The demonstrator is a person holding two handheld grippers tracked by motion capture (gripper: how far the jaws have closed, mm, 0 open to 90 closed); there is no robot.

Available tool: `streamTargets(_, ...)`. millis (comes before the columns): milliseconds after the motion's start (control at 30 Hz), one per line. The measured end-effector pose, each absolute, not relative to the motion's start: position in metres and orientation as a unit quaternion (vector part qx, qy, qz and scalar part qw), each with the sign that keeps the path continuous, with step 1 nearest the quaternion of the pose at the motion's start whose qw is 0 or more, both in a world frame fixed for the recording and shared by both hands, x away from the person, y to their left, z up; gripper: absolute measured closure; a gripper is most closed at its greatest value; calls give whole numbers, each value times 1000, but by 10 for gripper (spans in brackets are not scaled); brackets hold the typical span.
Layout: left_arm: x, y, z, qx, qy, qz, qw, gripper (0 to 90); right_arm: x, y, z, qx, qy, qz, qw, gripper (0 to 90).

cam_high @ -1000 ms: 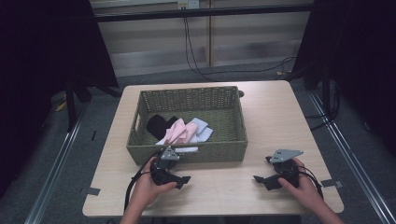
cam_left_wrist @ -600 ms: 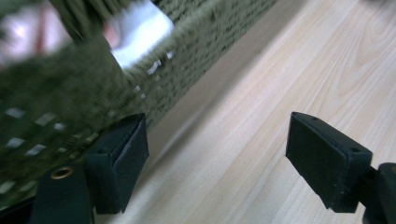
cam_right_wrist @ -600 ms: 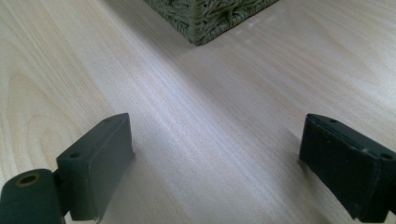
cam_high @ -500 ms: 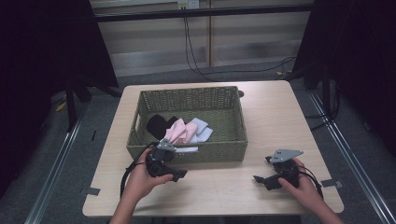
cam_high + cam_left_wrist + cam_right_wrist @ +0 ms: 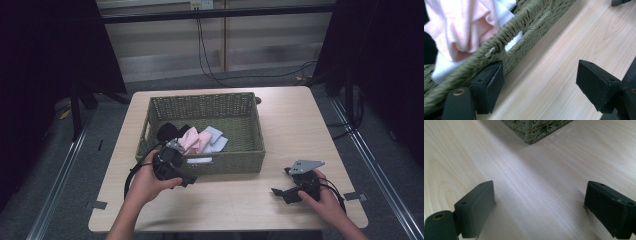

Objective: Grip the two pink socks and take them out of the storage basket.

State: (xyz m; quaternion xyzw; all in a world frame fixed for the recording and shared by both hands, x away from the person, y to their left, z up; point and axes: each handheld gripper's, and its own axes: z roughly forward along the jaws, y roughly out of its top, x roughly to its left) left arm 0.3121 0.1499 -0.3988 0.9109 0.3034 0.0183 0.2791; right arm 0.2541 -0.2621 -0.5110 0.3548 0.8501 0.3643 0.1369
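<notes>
High view: my left gripper point(image 5: 184, 176) sits at the front wall of the basket point(image 5: 250, 112); my right gripper point(image 5: 282, 191) rests on the table point(image 5: 300, 125), well apart from it.
Left gripper view: jaws released, one beside the basket rim point(image 5: 506, 35); pink cloth point(image 5: 464, 27) lies inside.
Right gripper view: jaws released over bare table, basket corner point(image 5: 536, 130) ahead.
</notes>
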Motion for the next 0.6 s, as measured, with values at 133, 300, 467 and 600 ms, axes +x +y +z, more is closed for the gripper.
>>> streamTargets(133,313,149,-390,913,299,18,277,224,254,-262,-511,355,850,364,136,89)
streamTargets(300,317,148,-379,914,295,8,279,229,254,-262,-511,354,850,364,137,89)
streamTargets(467,319,146,-369,912,295,5,286,228,254,-262,-511,355,850,364,137,89)
streamTargets(600,320,145,-359,914,290,1,284,228,254,-262,-511,354,850,364,137,89)
